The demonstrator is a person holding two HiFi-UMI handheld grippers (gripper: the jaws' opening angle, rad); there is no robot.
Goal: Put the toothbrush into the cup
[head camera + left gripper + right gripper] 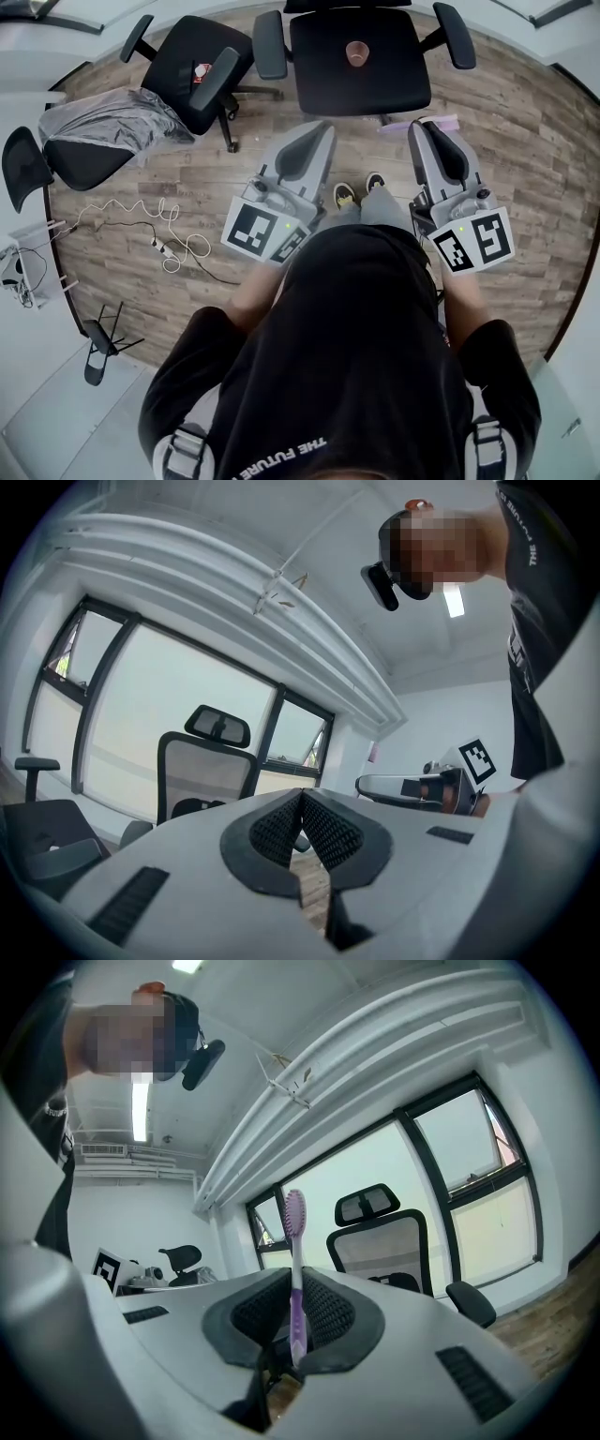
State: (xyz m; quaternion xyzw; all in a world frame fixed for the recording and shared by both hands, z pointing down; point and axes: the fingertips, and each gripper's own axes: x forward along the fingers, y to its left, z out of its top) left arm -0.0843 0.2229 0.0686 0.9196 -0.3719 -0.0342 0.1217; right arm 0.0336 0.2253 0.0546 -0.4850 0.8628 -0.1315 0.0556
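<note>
A pinkish-brown cup (356,53) stands on the seat of a black office chair (394,75) in front of me. My right gripper (419,128) (295,1321) is shut on a purple toothbrush (296,1260); its bristled head sticks up past the jaws. From the head view the toothbrush (441,122) lies across the right gripper's tip, short of the chair's front edge. My left gripper (317,131) (302,803) is shut with nothing between its pads, level with the right one and to its left.
A second black chair (192,66) stands to the left of the cup's chair, and a third with a grey cover (103,127) further left. White cables and a power strip (164,239) lie on the wooden floor. The person's shoes (359,190) are between the grippers.
</note>
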